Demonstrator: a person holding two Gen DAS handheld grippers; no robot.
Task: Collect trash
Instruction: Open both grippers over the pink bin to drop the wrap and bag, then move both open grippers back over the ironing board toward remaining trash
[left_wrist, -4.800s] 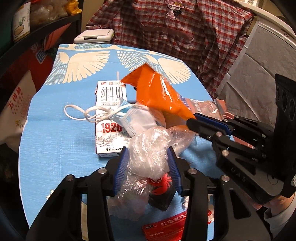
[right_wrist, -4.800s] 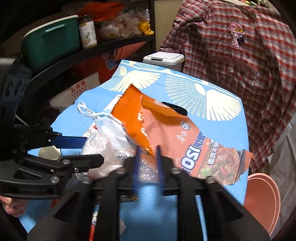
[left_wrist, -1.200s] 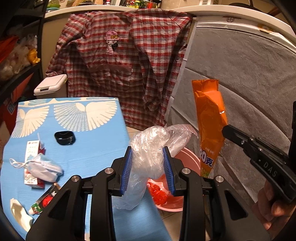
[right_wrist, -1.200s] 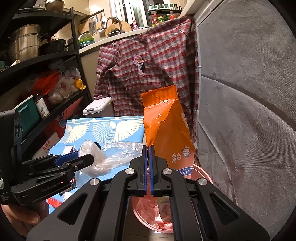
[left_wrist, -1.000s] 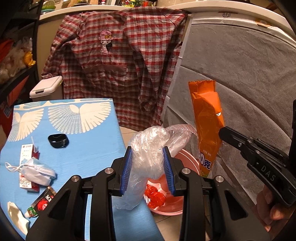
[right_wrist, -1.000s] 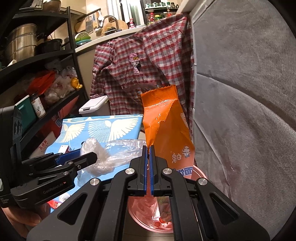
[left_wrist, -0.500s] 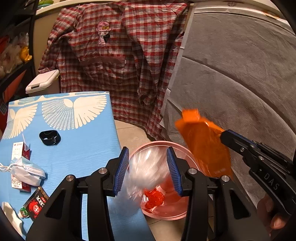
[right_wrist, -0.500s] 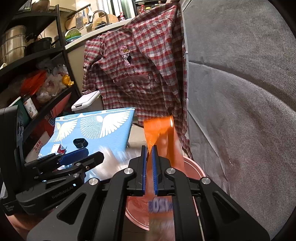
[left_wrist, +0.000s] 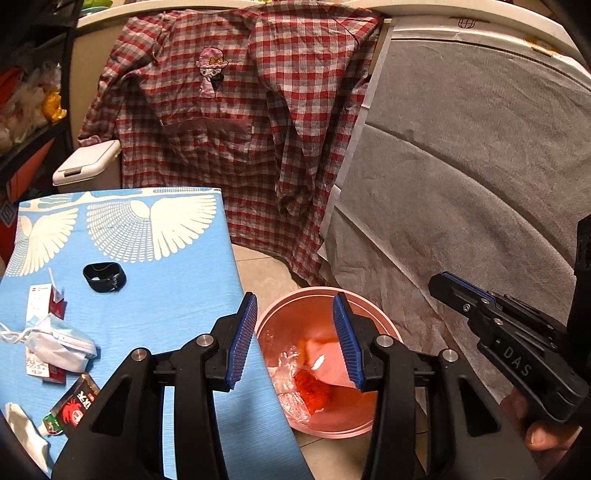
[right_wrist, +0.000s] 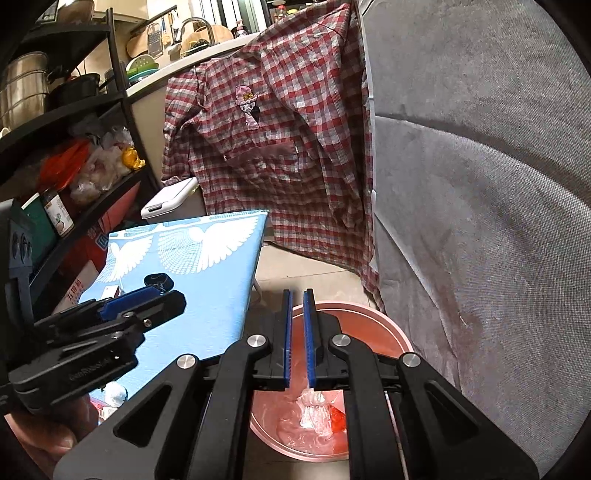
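Hovering over the pink bin (left_wrist: 373, 314) at lower centre: left gripper (left_wrist: 295, 341), spread wide, nothing held. Right gripper (right_wrist: 297, 341) likewise above it, pads a narrow slit apart, also empty. Inside the bin (right_wrist: 388, 328), crumpled clear plastic (right_wrist: 314, 413) and a red scrap (right_wrist: 338, 417). Left on the blue cloth (left_wrist: 155, 288) at lower left of the left view: mask (left_wrist: 55, 341), carton (left_wrist: 42, 301), red sachet (left_wrist: 75, 404), black band (left_wrist: 104, 277). Filling the upper centre, a plaid shirt (left_wrist: 236, 110).
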